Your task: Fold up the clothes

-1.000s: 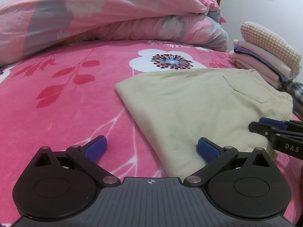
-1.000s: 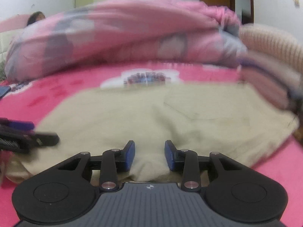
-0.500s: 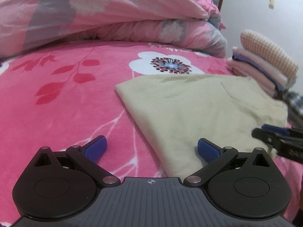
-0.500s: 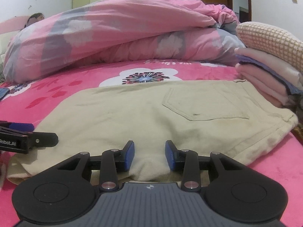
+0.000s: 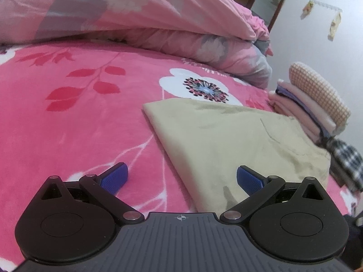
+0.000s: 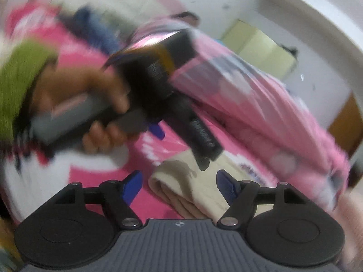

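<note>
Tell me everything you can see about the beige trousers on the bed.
The beige trousers look like sturdy cotton, folded flat into a wedge with stacked layers at the near edge. A patch pocket faces up. They lie on the pink flowered bedspread, close to a pile of folded clothes. The left gripper is open over their near edge, and neither gripper holds them.

bed (image 5: pixel 68 122): pink floral sheet | on it: folded beige trousers (image 5: pixel 226 140), clothes stack (image 5: pixel 313 104), quilt (image 5: pixel 158 22)
</note>
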